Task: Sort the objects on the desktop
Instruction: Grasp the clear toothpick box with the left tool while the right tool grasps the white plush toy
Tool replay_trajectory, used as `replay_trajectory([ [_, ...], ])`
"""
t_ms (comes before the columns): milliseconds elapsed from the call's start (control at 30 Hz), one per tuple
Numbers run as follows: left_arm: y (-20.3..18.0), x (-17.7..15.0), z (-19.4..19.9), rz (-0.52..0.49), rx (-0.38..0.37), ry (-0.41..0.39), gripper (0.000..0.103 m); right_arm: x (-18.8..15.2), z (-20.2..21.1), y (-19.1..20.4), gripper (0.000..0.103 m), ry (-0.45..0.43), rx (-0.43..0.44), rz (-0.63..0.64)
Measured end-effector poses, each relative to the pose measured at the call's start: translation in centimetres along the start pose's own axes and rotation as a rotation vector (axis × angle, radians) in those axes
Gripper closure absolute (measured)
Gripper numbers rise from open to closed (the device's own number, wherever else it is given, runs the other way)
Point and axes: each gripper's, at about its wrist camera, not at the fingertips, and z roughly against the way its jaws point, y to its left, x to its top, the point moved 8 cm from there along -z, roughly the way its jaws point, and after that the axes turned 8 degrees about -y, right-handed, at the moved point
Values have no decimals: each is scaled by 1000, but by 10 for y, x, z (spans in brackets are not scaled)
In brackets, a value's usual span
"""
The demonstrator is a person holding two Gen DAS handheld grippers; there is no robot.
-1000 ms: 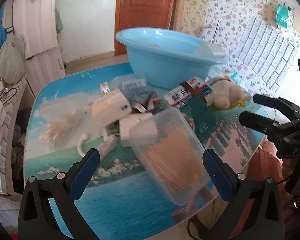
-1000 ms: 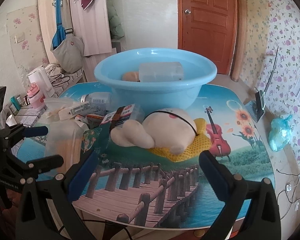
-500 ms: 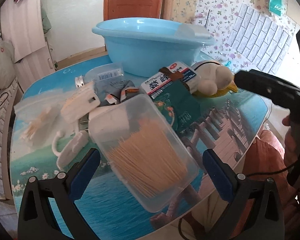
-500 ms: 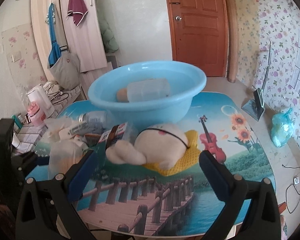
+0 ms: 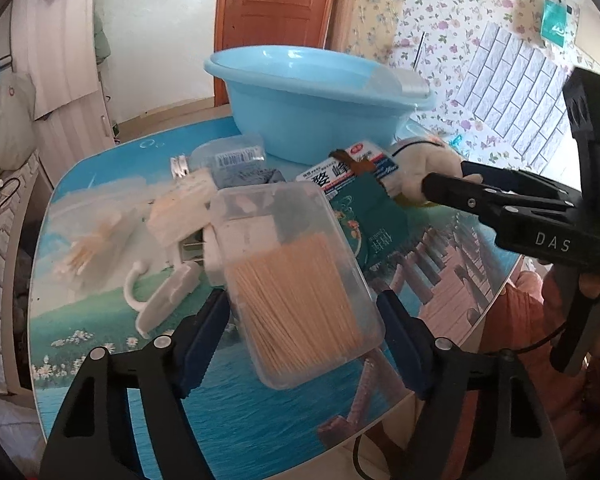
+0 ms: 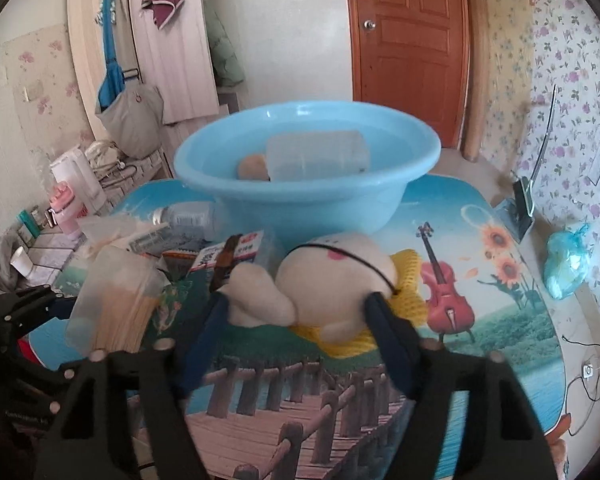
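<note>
Closing since half a second before, the left gripper (image 5: 302,312) clamped the clear toothpick box (image 5: 296,280) (tilted above the table (image 5: 100,352)), while the right gripper (image 6: 294,308) pinched the white plush toy (image 6: 332,280) lying before the blue basin (image 6: 308,204); both seemed ready for lifting.

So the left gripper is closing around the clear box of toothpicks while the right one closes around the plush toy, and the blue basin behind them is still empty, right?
Not quite: the blue basin is not empty. The right wrist view shows a clear container and a small tan object inside it. The rest holds: the left gripper brackets the toothpick box, the right gripper the plush toy.
</note>
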Motion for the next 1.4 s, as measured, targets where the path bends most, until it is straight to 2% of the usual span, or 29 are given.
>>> replay_trajectory([
  [67,2,3,3,6,2,-9,29,4,5,-5,68,-11,-8,-12],
  [133,4,6,6,8,6,-20,29,5,9,-9,77,-8,20,-36],
  [167,5,7,8,10,7,-24,29,6,10,-10,86,-10,28,-40],
  [200,6,5,9,11,9,-29,29,6,12,-10,90,-12,38,-42],
  [333,10,8,12,17,13,-33,30,6,19,-12,90,-19,17,-22],
  [767,17,5,11,18,31,-14,32,3,52,-48,91,-55,-49,-68],
  [967,13,-2,5,8,29,9,32,-6,56,-49,91,-38,-51,-52],
  [1033,12,-5,3,8,30,19,32,-9,55,-46,90,-25,-25,-45],
  [1133,11,-9,1,6,32,33,32,-12,53,-38,85,-12,5,-20],
  [1200,10,-10,0,5,33,36,32,-13,51,-38,59,-15,-20,-12],
  [1267,9,-11,0,2,36,38,32,-11,52,-37,46,-30,-23,-20],
  [1400,8,-16,-3,1,48,48,32,-6,54,-39,26,-55,-49,-23],
])
